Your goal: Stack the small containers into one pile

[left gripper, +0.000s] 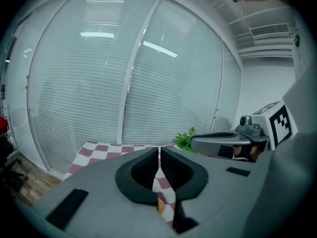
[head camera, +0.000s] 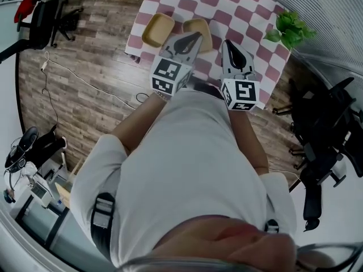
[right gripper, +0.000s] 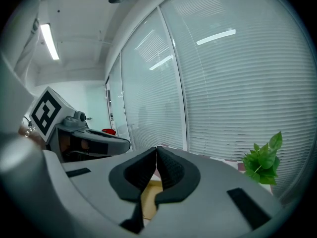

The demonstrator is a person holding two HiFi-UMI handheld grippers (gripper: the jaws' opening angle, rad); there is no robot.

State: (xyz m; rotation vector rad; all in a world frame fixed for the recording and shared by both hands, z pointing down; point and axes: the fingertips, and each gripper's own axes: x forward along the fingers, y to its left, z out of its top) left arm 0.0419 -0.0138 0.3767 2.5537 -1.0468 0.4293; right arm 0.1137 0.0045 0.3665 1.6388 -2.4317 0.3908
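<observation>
Two small tan containers lie side by side on the checkered table (head camera: 244, 4): one (head camera: 157, 29) at the left near the edge, the other (head camera: 199, 32) partly hidden behind my left gripper (head camera: 195, 37). That gripper hangs above the second container, shut with nothing in it. My right gripper (head camera: 227, 42) is held to its right, also shut and empty. In the left gripper view, the closed tips (left gripper: 159, 149) point toward the blinds. A sliver of tan container (right gripper: 148, 192) shows below the closed right gripper (right gripper: 157, 149).
A green potted plant (head camera: 290, 28) stands at the table's right edge, also visible as the plant (right gripper: 263, 161) in the right gripper view. Black office chairs (head camera: 320, 129) stand on the wooden floor to the right, another chair (head camera: 42, 18) to the far left. Window blinds (left gripper: 124, 73) lie beyond the table.
</observation>
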